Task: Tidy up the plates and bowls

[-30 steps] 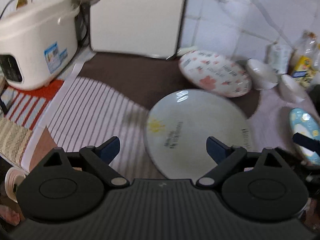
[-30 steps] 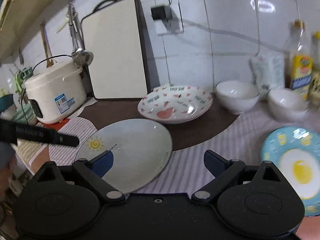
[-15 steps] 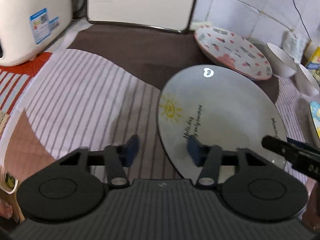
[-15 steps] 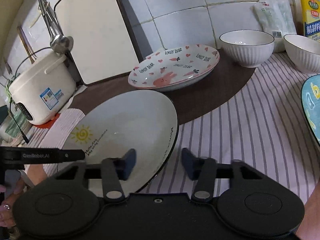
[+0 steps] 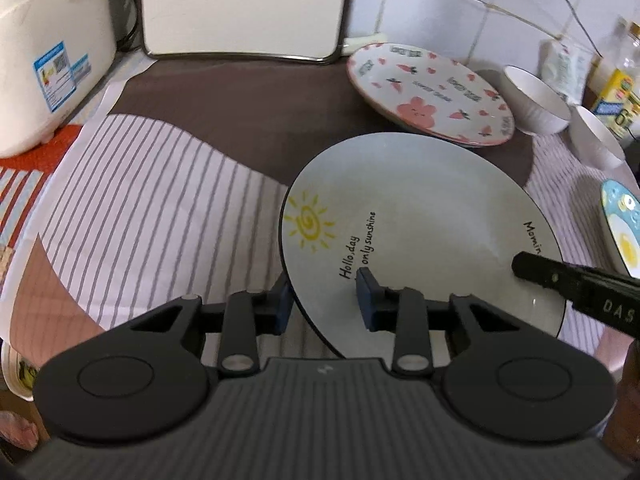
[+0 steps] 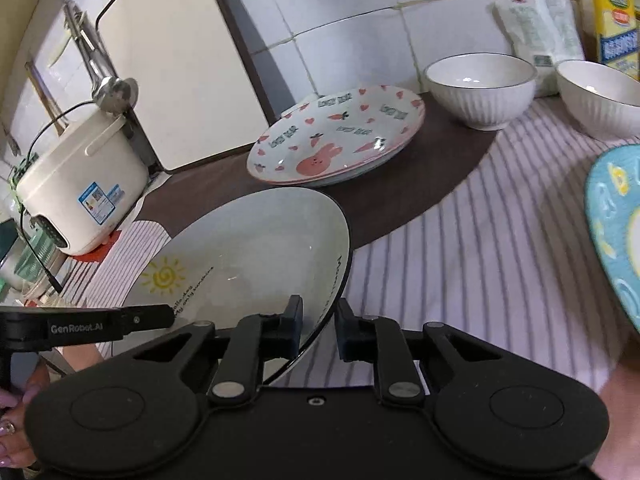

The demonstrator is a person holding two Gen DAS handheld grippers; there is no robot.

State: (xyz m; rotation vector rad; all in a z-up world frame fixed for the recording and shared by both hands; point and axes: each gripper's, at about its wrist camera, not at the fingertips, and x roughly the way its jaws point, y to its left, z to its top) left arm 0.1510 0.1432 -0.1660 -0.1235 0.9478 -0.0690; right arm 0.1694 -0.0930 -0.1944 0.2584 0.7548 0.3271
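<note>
A pale grey sun plate (image 5: 420, 216) lies on the striped cloth; it also shows in the right wrist view (image 6: 248, 248). My left gripper (image 5: 324, 304) is closed around its near left rim, one finger under, one on top. My right gripper (image 6: 318, 330) is closed around its near right rim. A pink rabbit plate (image 5: 428, 88) sits behind it, also in the right wrist view (image 6: 340, 136). Two white bowls (image 6: 480, 88) (image 6: 600, 96) stand at the back right. A blue egg plate (image 6: 612, 224) lies at the right.
A white rice cooker (image 5: 44, 52) stands at the back left, with a white cutting board (image 5: 244, 4) leaning on the tiled wall. An oil bottle (image 6: 614, 16) and a white packet (image 6: 540, 24) stand behind the bowls.
Both grippers moved forward and down to the sun plate and narrowed from wide open until their fingers straddle its rim on each side.
</note>
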